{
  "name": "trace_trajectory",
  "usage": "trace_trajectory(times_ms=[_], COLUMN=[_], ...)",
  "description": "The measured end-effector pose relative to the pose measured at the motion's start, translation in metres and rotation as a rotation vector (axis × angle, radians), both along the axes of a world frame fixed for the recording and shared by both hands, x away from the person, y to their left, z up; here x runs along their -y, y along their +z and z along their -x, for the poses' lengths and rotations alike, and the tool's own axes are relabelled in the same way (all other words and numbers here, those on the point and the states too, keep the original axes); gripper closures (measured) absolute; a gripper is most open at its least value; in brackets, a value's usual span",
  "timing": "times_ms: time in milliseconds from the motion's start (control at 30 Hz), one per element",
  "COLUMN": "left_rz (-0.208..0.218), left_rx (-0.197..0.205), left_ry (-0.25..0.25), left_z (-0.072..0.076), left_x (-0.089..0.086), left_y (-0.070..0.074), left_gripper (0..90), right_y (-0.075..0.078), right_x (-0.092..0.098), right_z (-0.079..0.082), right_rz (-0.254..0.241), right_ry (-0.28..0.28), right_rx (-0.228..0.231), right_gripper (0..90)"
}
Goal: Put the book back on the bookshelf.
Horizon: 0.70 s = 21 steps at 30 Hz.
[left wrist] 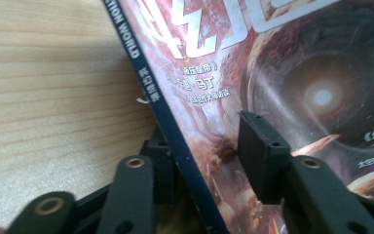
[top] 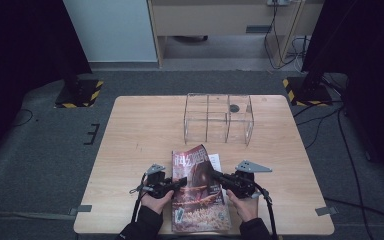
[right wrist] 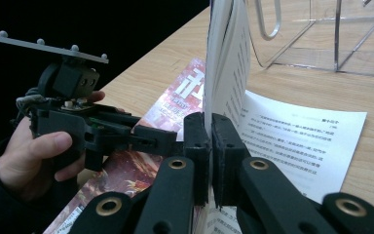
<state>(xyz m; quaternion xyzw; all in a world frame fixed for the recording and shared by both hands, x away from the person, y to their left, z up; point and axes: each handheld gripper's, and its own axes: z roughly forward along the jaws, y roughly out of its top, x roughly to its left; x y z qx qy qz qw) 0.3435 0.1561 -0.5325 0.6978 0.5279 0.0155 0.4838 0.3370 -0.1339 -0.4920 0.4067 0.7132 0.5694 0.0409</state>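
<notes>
My left hand (top: 156, 201) and right hand (top: 243, 204) sit at the near edge of the table (top: 130, 130), each holding a gripper. Between them lies a magazine (top: 198, 200) with a red cover, spine on my left, its far end partly lifted.

My left gripper (left wrist: 209, 146) straddles the spine edge of the magazine: one jaw sits under the spine on the table side, the other over the cover art. The jaws stand apart with the cover between them; I cannot tell whether they actually press on it.

My right gripper (right wrist: 210, 146) is clamped tight on a bundle of pages (right wrist: 226, 63), which stand upright from the jaws. Just beyond them a printed page (right wrist: 297, 136) lies flat on the wood. In the right gripper view my left gripper reaches in over the red cover, its grey plate (right wrist: 53, 48) on top.

Farther back, well apart from the magazine, a clear acrylic divider box (top: 219, 118) stands on the table with a small dark round thing (top: 234, 108) in one far compartment.
</notes>
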Motion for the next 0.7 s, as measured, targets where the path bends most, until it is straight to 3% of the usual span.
trace_trajectory(times_ms=[167,267,333,700], left_rz=[0.017,0.033,0.014,0.002], left_rx=[-0.01,0.004,0.023,0.073], left_ry=[0.015,0.004,0.006,0.015], left_z=[0.001,0.002,0.005,0.008], left_x=[-0.001,-0.002,0.0,0.001], left_y=[0.003,0.007,0.011,0.029], left_gripper=[68.9,74.9,74.9,77.7], right_y=[-0.001,-0.002,-0.003,-0.004], right_x=[0.0,0.002,0.003,0.01], right_z=[-0.001,-0.002,-0.003,-0.009], right_rz=[0.008,0.008,0.005,-0.009], right_ry=[-0.005,-0.018,-0.021,-0.058], right_rx=[-0.005,-0.012,-0.015,-0.046], right_gripper=[87.0,86.8,86.8,83.8])
